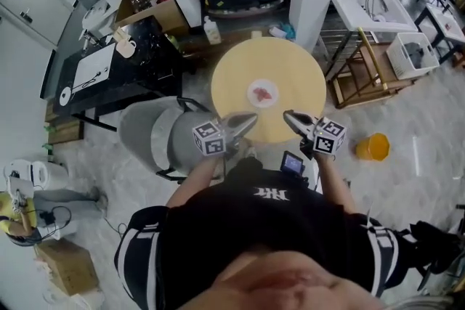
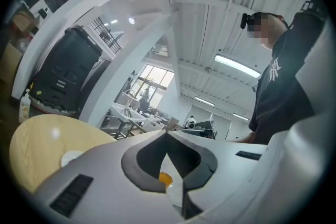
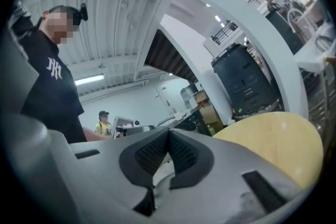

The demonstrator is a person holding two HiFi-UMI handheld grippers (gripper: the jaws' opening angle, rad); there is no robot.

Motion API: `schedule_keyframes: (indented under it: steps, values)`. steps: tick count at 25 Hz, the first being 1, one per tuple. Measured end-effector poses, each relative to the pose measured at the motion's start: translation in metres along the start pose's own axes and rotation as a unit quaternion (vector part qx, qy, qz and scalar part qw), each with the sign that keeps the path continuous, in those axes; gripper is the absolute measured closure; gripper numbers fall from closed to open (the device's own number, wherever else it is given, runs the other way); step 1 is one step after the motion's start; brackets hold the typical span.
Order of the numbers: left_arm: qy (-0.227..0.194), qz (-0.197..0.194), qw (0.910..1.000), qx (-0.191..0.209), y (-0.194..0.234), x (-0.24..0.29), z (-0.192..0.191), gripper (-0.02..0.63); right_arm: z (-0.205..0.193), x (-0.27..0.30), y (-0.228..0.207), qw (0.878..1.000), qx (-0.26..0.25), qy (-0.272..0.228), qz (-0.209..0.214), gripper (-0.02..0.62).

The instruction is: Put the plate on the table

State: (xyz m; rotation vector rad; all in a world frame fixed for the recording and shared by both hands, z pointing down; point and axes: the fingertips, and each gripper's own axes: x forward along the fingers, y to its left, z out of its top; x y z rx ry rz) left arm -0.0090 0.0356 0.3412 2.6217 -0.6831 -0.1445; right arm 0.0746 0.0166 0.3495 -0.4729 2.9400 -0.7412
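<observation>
Plate flat at mid-table; both grippers empty at the near rim.

The round yellow table [image 1: 229,72] fills the centre of the frame. The left gripper [image 1: 249,119] and right gripper [image 1: 290,116] sit just below centre over its near edge, tips angled toward each other, each with jaws together on nothing. The small plate [image 1: 263,93] is round, so it has no long axis. It lies just up-frame of the gap between the tips, and neither is clearly nearer. Judgement: the placing looks done.
</observation>
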Motion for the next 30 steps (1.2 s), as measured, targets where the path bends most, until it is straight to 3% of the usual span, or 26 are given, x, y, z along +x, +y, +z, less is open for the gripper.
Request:
schedule_keyframes:
  steps: [4,7,10,13,17,21,30]
  values:
    - [0.005,0.027,0.9996,0.003,-0.03,-0.004,-0.02,0.604,-0.028,-0.03,0.019,1.0,-0.014,-0.003,-0.016,0.595]
    - [0.018,0.04,0.999,0.002,-0.057,-0.011,-0.042,0.603,-0.047,-0.054,0.023,0.998,-0.017,0.0,-0.053,0.595]
    - [0.036,0.046,0.9983,0.004,-0.076,-0.017,-0.06,0.604,-0.056,-0.067,0.038,0.999,-0.015,0.009,-0.052,0.595]
    - [0.029,0.045,0.9986,0.004,-0.084,-0.022,-0.06,0.603,-0.06,-0.066,0.051,0.998,-0.032,0.032,-0.042,0.595]
    - [0.067,0.03,0.9973,-0.001,-0.073,-0.028,-0.077,0.603,-0.04,-0.05,0.061,0.995,-0.062,0.029,-0.067,0.595]
    - [0.058,0.021,0.9981,0.003,-0.072,-0.04,-0.069,0.603,-0.025,-0.03,0.076,0.989,-0.125,0.043,-0.074,0.595]
    - [0.039,0.049,0.998,-0.01,-0.058,-0.051,-0.026,0.603,0.003,-0.02,0.075,0.989,-0.119,0.058,-0.063,0.595]
